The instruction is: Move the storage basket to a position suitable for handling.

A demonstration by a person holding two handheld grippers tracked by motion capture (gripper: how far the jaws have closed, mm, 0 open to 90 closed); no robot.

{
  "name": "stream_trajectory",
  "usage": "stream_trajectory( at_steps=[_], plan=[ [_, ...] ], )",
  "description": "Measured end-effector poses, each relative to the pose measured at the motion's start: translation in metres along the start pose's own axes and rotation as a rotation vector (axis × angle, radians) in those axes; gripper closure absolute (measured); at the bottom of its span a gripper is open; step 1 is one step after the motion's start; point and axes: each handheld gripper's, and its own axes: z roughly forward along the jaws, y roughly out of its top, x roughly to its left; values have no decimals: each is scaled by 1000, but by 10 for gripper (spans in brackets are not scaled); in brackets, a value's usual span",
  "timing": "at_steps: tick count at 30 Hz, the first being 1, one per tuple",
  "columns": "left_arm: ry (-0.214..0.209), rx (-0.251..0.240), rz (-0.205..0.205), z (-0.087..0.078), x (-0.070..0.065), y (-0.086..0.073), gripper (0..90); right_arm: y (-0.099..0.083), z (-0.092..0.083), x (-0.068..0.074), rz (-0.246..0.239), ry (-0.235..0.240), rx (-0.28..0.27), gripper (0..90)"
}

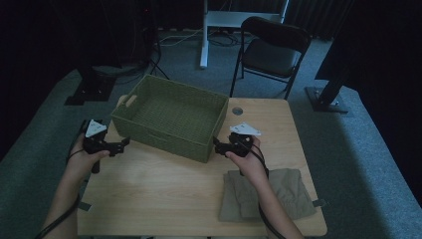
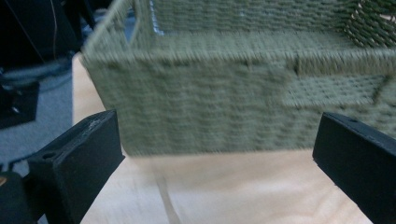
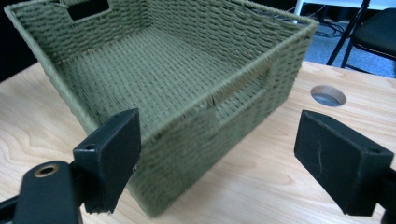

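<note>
woven basket (image 1: pixel 169 115): probably light, fairly stiff; grip at end handle slots. left gripper (image 1: pixel 121 145) and right gripper (image 1: pixel 217 145) fingers wide, empty.

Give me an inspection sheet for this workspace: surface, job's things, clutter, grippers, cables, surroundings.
Surface: light wooden table with a round hole near its far edge.
Job's things: green woven basket, empty, standing skewed on the far half; cut-out handles in its end walls.
Clutter: folded khaki cloth at the near right corner.
Grippers: left gripper open beside the basket's left corner; right gripper open at its near right corner; neither grips it.
Cables: a black cable trails along each forearm; more lie on the floor behind.
Surroundings: grey carpet, black folding chair, white desk leg, dark stands.
</note>
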Motion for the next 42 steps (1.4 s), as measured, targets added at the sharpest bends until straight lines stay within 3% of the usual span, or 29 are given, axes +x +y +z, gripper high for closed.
stream_trajectory(
  at_steps=[4,7,9,14,17,19,21,24,29,32,33,35,36,38,39,42],
  plan=[
    [18,-23,15,4,13,14,21,5,3,4,13,9,-8,147],
    [18,-56,-29,9,22,19,21,8,4,6,20,4,-14,147],
    [47,-54,-30,14,28,21,49,10,4,5,16,-2,-15,149],
    [66,-55,-73,26,43,25,65,16,5,4,22,-14,-14,167],
    [107,-33,-46,34,50,30,80,17,10,3,32,-24,-5,197],
    [138,-55,-57,39,54,35,140,18,13,2,36,-23,7,216],
    [171,-85,-41,44,59,39,167,17,16,2,40,-27,19,230],
    [184,-105,-65,52,61,41,242,16,22,3,46,-26,29,244],
    [188,-34,-51,71,62,33,337,12,32,5,63,-22,44,309],
    [207,-48,-57,75,62,32,448,9,37,6,23,-50,59,334],
    [188,-57,-87,76,62,32,536,9,38,6,40,-42,60,370],
    [185,-27,-110,78,62,32,570,10,39,6,93,-27,76,405],
    [167,-20,-127,80,61,32,645,11,39,7,98,-26,85,424],
    [160,-6,-127,82,60,33,660,12,39,8,95,-29,96,449],
    [158,-7,-124,82,59,33,715,14,38,9,95,-27,106,486],
    [193,18,-109,83,56,35,733,17,38,13,110,-23,130,585]
  ],
)
